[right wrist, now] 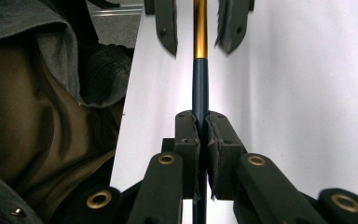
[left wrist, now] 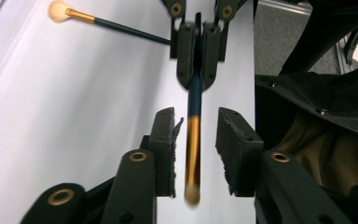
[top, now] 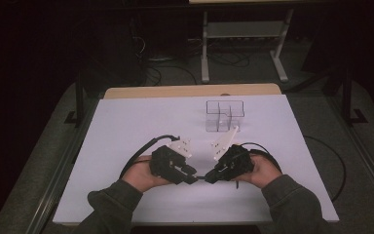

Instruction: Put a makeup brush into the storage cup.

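Blurred brush tip (left wrist: 192, 193) sits between left gripper (left wrist: 196, 135) fingers, untouched.

No lettering, label, brand, number or sign can be read in any of the views; the white desk (top: 126, 126) is blank; the dark blue and gold brush (left wrist: 193, 135) bears no legible print on its handle; the clear organiser (top: 224, 116) at about twelve o'clock on the desk carries no marking; the black gripper bodies and their white plates show no readable characters either.
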The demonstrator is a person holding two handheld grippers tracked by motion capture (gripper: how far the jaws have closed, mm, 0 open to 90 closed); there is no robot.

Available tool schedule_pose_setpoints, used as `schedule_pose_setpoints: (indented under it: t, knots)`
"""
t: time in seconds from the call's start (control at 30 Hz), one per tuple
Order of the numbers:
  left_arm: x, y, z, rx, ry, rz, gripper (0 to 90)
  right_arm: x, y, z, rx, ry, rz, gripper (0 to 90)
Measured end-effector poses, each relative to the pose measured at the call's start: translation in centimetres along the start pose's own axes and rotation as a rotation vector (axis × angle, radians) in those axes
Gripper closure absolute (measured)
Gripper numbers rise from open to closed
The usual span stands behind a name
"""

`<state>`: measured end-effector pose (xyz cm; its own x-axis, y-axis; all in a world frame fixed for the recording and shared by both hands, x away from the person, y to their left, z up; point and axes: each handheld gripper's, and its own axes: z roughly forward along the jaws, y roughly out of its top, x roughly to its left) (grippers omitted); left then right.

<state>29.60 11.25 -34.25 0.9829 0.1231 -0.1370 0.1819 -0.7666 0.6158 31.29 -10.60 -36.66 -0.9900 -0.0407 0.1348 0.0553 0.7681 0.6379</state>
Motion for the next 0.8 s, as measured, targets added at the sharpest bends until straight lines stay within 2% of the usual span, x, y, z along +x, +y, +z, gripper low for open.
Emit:
schedule_pose_setpoints:
  t: [0.1, 0.27, 0.37, 0.53, 0.57, 0.6, 0.73, 0.8]
  knots:
    - [0.1, -0.8, -0.7, -0.036, -0.002, -0.024, 62.5, 0.2, -0.2, -0.4, -0.015, -0.015, -0.001, 83.0]
    - [0.4, -1.7, -1.0, -0.046, -0.015, -0.054, 61.2, 0.3, -0.5, -0.5, -0.024, -0.025, -0.003, 83.0]
    - [0.4, -1.9, -0.8, -0.049, -0.021, -0.058, 60.8, 0.3, -0.6, -0.4, -0.024, -0.028, 0.002, 83.0]
    - [0.4, -1.6, -0.2, -0.027, -0.021, -0.04, 69.8, 0.3, -0.6, -0.1, -0.014, -0.036, -0.007, 83.0]
    - [0.4, -1.5, -0.2, -0.024, -0.028, -0.035, 75.6, 0.3, -0.6, -0.1, -0.015, -0.04, -0.013, 83.0]
    - [0.5, -1.5, -0.1, -0.024, -0.03, -0.023, 77.6, 0.3, -0.6, -0.1, -0.014, -0.04, -0.016, 83.0]
    - [0.5, -1.4, 0.0, -0.024, -0.036, -0.031, 82.1, 0.4, -0.7, -0.1, -0.014, -0.045, -0.016, 83.0]
    - [0.6, -1.4, 0.0, -0.019, -0.043, -0.022, 82.5, 0.5, -0.7, -0.1, -0.014, -0.045, -0.023, 83.0]
